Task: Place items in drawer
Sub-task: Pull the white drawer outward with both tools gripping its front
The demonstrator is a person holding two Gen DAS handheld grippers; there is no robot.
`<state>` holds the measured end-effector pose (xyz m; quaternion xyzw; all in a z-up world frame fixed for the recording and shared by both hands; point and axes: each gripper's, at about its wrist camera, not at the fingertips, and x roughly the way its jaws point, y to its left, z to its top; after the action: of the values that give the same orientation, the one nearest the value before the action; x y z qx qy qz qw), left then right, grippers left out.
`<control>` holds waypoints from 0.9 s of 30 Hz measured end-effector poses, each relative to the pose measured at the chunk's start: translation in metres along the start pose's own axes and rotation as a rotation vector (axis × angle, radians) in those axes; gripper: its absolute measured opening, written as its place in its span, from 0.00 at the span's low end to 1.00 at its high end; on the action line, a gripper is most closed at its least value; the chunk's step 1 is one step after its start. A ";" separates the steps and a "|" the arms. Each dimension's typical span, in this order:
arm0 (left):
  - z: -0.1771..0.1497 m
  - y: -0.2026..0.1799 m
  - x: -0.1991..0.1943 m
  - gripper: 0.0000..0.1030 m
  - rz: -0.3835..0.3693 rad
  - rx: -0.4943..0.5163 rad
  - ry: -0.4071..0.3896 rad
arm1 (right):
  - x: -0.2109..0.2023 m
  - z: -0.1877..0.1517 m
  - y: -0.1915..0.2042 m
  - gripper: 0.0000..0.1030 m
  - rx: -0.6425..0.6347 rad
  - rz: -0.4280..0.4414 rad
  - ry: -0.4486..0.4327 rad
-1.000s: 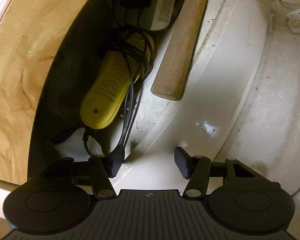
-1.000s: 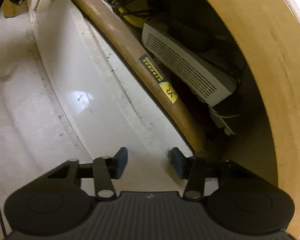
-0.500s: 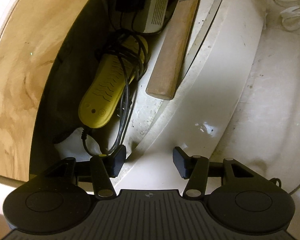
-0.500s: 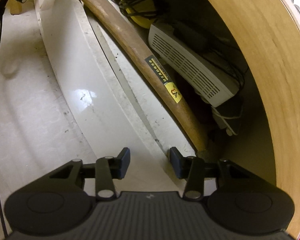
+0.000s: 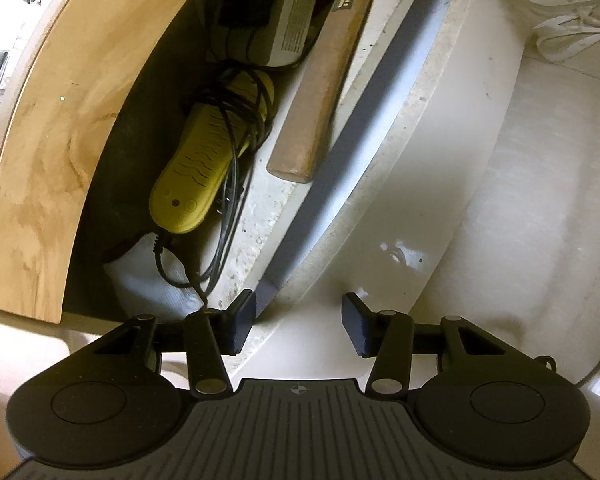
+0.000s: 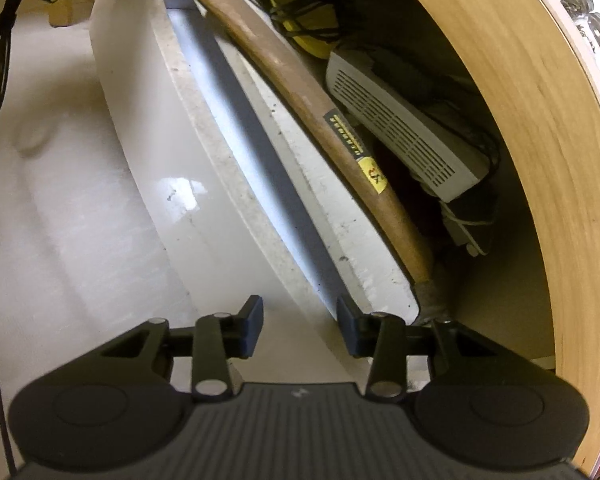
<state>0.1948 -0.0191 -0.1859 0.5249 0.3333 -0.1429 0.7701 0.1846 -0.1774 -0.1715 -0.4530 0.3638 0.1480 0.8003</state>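
A white drawer [image 5: 416, 184] [image 6: 148, 128] stands open under a wooden top. Inside lie a wooden hammer handle [image 5: 320, 92] [image 6: 300, 92], a yellow device [image 5: 208, 160] wrapped in black cable, a white vented box [image 6: 404, 128] [image 5: 292, 12] and a white cloth [image 5: 148, 280]. My left gripper [image 5: 298, 326] is open and empty, its fingers either side of the drawer's front panel at one end. My right gripper [image 6: 298, 326] is open and empty, astride the front panel at the other end.
The wooden top [image 5: 56, 140] [image 6: 540, 140] overhangs the drawer. A grey gap [image 6: 260, 132] shows between the front panel and the drawer's inner wall. White cord [image 5: 568, 20] and a black wire whisk [image 6: 0, 60] lie on the pale floor.
The drawer has slid further out from under the wooden top. More of the grey gap and inner wall shows. Both grippers stay open at the front panel.
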 end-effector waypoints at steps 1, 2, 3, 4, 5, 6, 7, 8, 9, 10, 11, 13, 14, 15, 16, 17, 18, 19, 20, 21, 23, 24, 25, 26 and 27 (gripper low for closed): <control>-0.001 0.002 -0.004 0.44 -0.004 -0.001 0.002 | -0.001 -0.001 0.000 0.41 -0.001 0.005 0.001; -0.001 0.006 -0.009 0.44 -0.008 -0.002 0.004 | -0.003 -0.001 0.001 0.41 -0.001 0.013 0.003; -0.002 0.008 -0.014 0.44 -0.012 -0.002 0.005 | -0.005 -0.002 0.001 0.41 -0.002 0.019 0.004; -0.003 0.010 -0.018 0.43 -0.015 0.000 0.007 | -0.007 -0.002 0.002 0.40 -0.004 0.025 0.006; -0.003 0.010 -0.021 0.43 -0.019 0.002 0.009 | -0.009 -0.003 0.003 0.40 -0.007 0.031 0.008; -0.004 0.010 -0.023 0.43 -0.024 0.005 0.010 | -0.011 -0.004 0.004 0.40 -0.011 0.036 0.010; -0.005 0.011 -0.025 0.42 -0.029 0.006 0.011 | -0.013 -0.004 0.004 0.39 -0.014 0.042 0.012; -0.006 0.010 -0.027 0.42 -0.034 0.006 0.012 | -0.014 -0.005 0.005 0.39 -0.016 0.049 0.014; -0.006 0.010 -0.029 0.41 -0.039 0.005 0.013 | -0.016 -0.005 0.005 0.39 -0.019 0.055 0.016; -0.006 0.010 -0.030 0.41 -0.044 0.007 0.015 | -0.017 -0.006 0.006 0.39 -0.017 0.062 0.018; -0.006 0.010 -0.031 0.41 -0.048 0.008 0.017 | -0.017 -0.006 0.006 0.38 -0.018 0.069 0.019; -0.007 0.008 -0.036 0.41 -0.059 0.006 0.022 | -0.019 -0.007 0.007 0.38 -0.020 0.085 0.021; -0.008 0.007 -0.039 0.40 -0.065 0.005 0.024 | -0.021 -0.007 0.007 0.37 -0.020 0.091 0.023; -0.009 0.006 -0.042 0.40 -0.071 0.004 0.027 | -0.022 -0.007 0.008 0.37 -0.020 0.097 0.025; -0.009 0.005 -0.045 0.40 -0.076 0.004 0.030 | -0.024 -0.007 0.009 0.37 -0.022 0.103 0.027; -0.010 0.004 -0.047 0.40 -0.080 0.004 0.033 | -0.025 -0.007 0.010 0.37 -0.025 0.108 0.029; -0.011 0.003 -0.049 0.40 -0.084 0.002 0.036 | -0.026 -0.008 0.010 0.36 -0.028 0.113 0.030; -0.012 0.002 -0.052 0.40 -0.088 0.003 0.038 | -0.028 -0.008 0.012 0.36 -0.030 0.118 0.032; -0.013 0.000 -0.055 0.40 -0.091 0.006 0.039 | -0.030 -0.009 0.014 0.36 -0.031 0.123 0.034; -0.015 -0.001 -0.058 0.40 -0.094 0.009 0.040 | -0.031 -0.010 0.014 0.36 -0.032 0.129 0.035; -0.015 -0.003 -0.059 0.40 -0.103 0.016 0.042 | -0.034 -0.011 0.016 0.35 -0.034 0.140 0.039; -0.016 -0.004 -0.062 0.40 -0.108 0.019 0.042 | -0.035 -0.011 0.017 0.35 -0.036 0.145 0.042; -0.016 -0.006 -0.064 0.40 -0.116 0.020 0.042 | -0.036 -0.011 0.018 0.35 -0.039 0.151 0.044; -0.016 -0.007 -0.066 0.40 -0.124 0.021 0.042 | -0.038 -0.012 0.019 0.35 -0.041 0.158 0.047; -0.016 -0.009 -0.068 0.40 -0.134 0.021 0.043 | -0.039 -0.012 0.020 0.34 -0.046 0.163 0.050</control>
<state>0.1339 -0.0166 -0.1509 0.5126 0.3825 -0.1862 0.7459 0.1407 -0.1730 -0.1597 -0.4436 0.4157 0.2097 0.7658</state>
